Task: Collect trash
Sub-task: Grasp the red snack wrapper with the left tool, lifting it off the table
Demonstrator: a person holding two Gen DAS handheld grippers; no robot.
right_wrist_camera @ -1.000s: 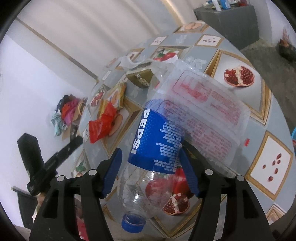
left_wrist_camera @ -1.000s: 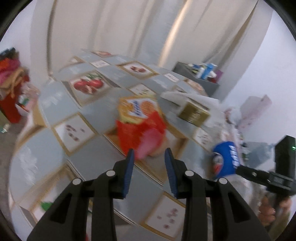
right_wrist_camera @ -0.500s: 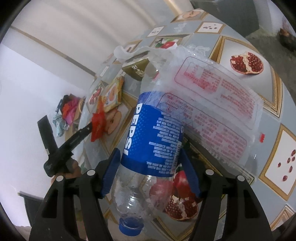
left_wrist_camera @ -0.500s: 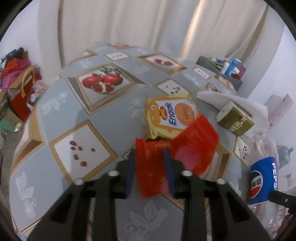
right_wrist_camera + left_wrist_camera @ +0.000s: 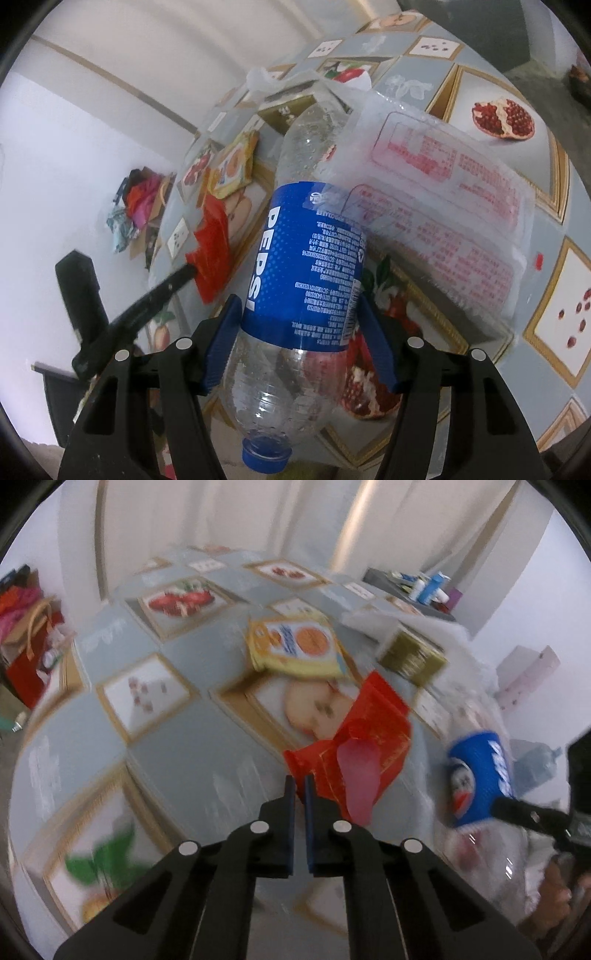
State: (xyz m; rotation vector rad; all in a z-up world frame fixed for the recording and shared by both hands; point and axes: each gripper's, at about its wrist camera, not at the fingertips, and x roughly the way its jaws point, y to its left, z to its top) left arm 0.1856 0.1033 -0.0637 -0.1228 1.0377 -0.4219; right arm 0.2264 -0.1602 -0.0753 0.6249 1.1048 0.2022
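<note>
My left tongs are clenched on a corner of a crinkled red foil snack wrapper, which hangs off their right side above the bench. My right tongs grasp a clear plastic Pepsi bottle with a blue label around its middle, blue cap pointing back toward me, its base resting against a clear plastic bag printed with red text.

The left view is smeared with motion, so I cannot tell how much wrapper sits between the pads. My judgement is that the pinch is thin: slick foil caught by one corner could slide free if I swing quickly. The bottle is smooth, round and light; squeezed on its label, it could pivot or buckle and pop out.

Still lying on the bench are a flat yellow and orange snack packet and a small gold-green cardboard box, the box beside crumpled white tissue. The bench wears a glossy grey cloth with gold-framed fruit pictures. No bin appears in either view, so where this trash goes is unclear.
</note>
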